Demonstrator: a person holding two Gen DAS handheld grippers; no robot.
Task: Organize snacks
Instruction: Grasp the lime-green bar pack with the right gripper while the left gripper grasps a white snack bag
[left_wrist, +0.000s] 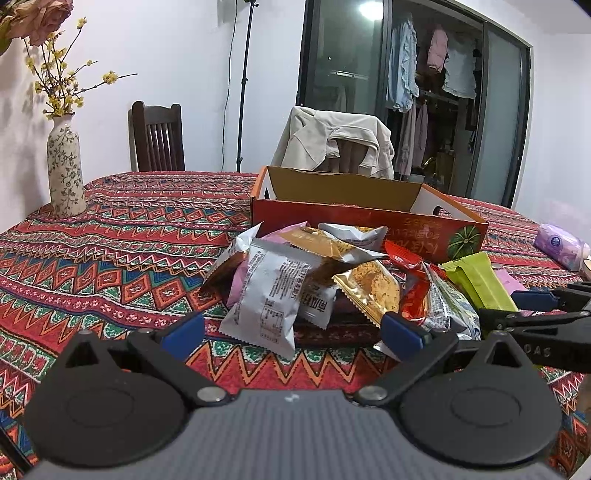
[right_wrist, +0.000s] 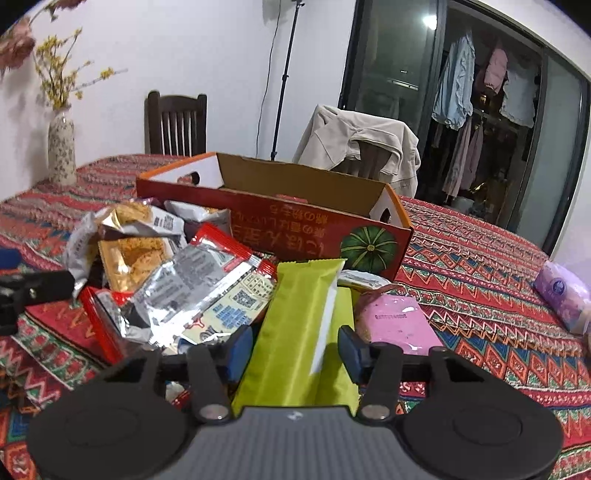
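Observation:
A pile of snack packets lies on the patterned tablecloth in front of an open red cardboard box (left_wrist: 369, 218) (right_wrist: 280, 218). My left gripper (left_wrist: 291, 332) is open, its blue pads either side of a white packet (left_wrist: 266, 295) at the near edge of the pile, not touching it. My right gripper (right_wrist: 295, 350) is open around a long green packet (right_wrist: 303, 325), its pads close to both sides; the grip is not closed. The green packet (left_wrist: 476, 280) and the right gripper's fingers (left_wrist: 535, 317) show at the right of the left wrist view. A pink packet (right_wrist: 399, 321) lies right of the green one.
A flowered vase (left_wrist: 65, 170) with yellow sprigs stands at the table's far left. A purple tissue pack (right_wrist: 565, 299) lies at the right. Two chairs, one draped with a beige jacket (left_wrist: 336, 144), stand behind the table. A silver and red packet (right_wrist: 199, 291) lies left of the green one.

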